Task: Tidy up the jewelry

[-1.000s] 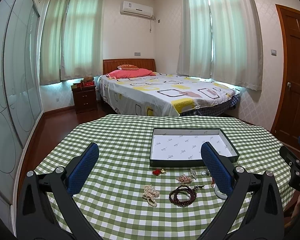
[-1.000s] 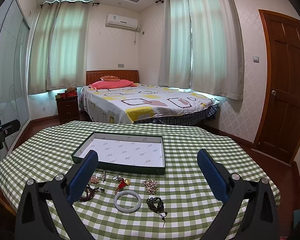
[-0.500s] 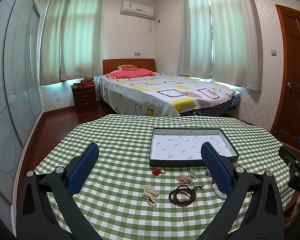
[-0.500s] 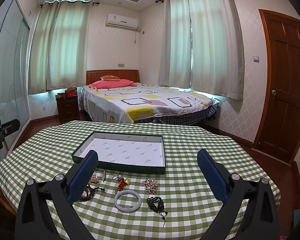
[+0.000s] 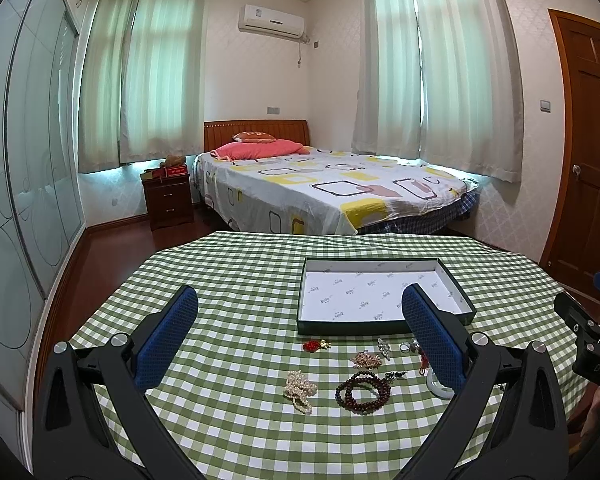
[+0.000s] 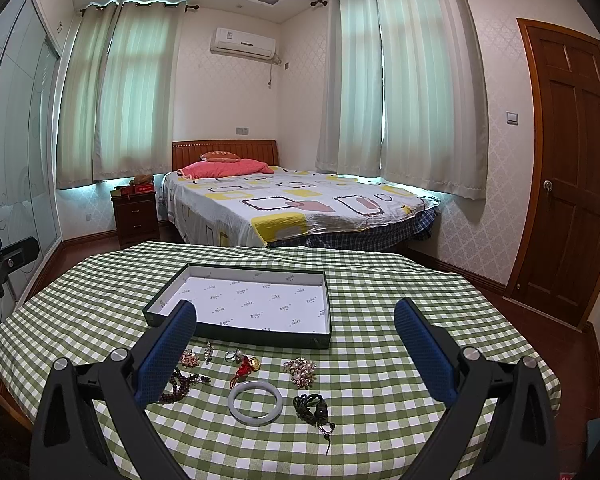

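Green-and-white checked cloth covers the bench (image 5: 228,280) in the left wrist view. On it sits a shallow dark-walled tray (image 5: 380,322) with a white printed lining, nothing inside. Just in front lie a red charm (image 5: 314,345), a pearl cluster (image 5: 299,390) and a coiled dark wooden bead bracelet (image 5: 363,391). The left gripper (image 5: 300,336) hovers above them, fingers spread wide, holding nothing.

From the right wrist view, the same tray (image 6: 244,334) is empty. Before it lie a smooth pale bangle (image 6: 255,402), a black knotted cord (image 6: 314,410) and a beaded brooch (image 6: 300,370). The right gripper (image 6: 296,350) is likewise wide apart and empty.
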A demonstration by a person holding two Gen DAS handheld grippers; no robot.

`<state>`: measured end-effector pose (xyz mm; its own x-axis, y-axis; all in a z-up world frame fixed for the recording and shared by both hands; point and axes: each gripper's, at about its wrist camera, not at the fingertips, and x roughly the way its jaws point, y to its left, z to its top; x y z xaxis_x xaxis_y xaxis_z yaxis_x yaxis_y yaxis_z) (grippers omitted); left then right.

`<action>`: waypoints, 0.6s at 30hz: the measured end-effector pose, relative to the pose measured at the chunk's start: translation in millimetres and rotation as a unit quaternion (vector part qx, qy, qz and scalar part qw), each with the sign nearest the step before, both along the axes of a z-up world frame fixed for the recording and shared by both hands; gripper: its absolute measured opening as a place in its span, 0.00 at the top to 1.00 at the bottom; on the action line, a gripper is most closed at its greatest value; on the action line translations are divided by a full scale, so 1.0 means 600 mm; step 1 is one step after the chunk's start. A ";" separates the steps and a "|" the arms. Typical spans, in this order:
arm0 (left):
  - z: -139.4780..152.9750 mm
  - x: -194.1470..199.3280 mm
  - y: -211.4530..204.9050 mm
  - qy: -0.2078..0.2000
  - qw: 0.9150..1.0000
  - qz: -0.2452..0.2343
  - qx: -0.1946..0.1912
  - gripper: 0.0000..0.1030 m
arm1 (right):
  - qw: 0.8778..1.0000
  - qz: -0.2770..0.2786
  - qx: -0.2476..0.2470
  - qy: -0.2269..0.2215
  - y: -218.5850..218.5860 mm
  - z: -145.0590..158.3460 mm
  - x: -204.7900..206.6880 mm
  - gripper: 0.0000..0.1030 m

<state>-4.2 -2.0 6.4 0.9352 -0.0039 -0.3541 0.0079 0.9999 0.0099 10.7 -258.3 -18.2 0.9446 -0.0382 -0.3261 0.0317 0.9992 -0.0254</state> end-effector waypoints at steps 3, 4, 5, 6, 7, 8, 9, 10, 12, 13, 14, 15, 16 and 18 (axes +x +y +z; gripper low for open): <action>0.000 0.000 0.000 0.000 1.000 0.000 0.000 0.03 | 1.000 0.000 0.000 0.000 0.000 -0.001 0.001 0.06; 0.000 0.000 -0.001 0.000 1.000 0.000 0.000 0.03 | 1.000 0.000 0.000 0.000 0.000 -0.001 0.001 0.06; 0.000 0.000 0.000 0.000 1.000 0.000 0.000 0.03 | 1.000 0.000 0.000 0.000 0.000 0.000 0.001 0.06; 0.000 0.000 -0.001 -0.001 1.000 0.000 0.000 0.03 | 1.000 0.000 0.000 0.000 0.000 0.000 0.001 0.06; 0.001 -0.002 0.000 -0.001 1.000 -0.001 0.000 0.03 | 1.000 0.000 0.000 0.000 0.000 -0.001 0.001 0.06; 0.002 -0.001 -0.001 -0.001 1.000 -0.001 0.000 0.03 | 1.000 0.000 0.000 0.000 0.000 0.000 0.001 0.06; 0.002 -0.001 -0.001 -0.001 1.000 -0.001 0.000 0.03 | 1.000 0.000 0.000 0.000 0.000 -0.001 0.001 0.06; 0.002 -0.001 -0.001 -0.001 1.000 -0.001 0.000 0.03 | 1.000 0.000 0.000 0.000 0.000 0.000 0.001 0.06; 0.001 -0.002 -0.001 -0.001 1.000 -0.001 -0.001 0.03 | 1.000 0.000 0.000 0.000 0.000 0.000 0.000 0.06; 0.002 -0.002 -0.001 -0.001 1.000 -0.001 -0.001 0.03 | 1.000 0.000 0.000 0.000 0.000 0.000 0.000 0.06; 0.001 -0.002 -0.001 -0.001 1.000 -0.001 0.000 0.03 | 1.000 0.000 0.000 0.000 0.000 0.000 0.001 0.06; 0.001 -0.002 -0.001 -0.001 1.000 -0.001 0.000 0.03 | 1.000 0.000 0.000 0.000 0.000 -0.001 0.001 0.06; 0.001 -0.002 -0.002 -0.001 1.000 -0.001 0.000 0.03 | 1.000 0.000 0.000 0.000 0.000 -0.001 0.001 0.06; 0.001 -0.002 -0.001 -0.001 1.000 -0.001 -0.001 0.03 | 1.000 0.000 0.000 0.000 0.000 0.000 0.000 0.06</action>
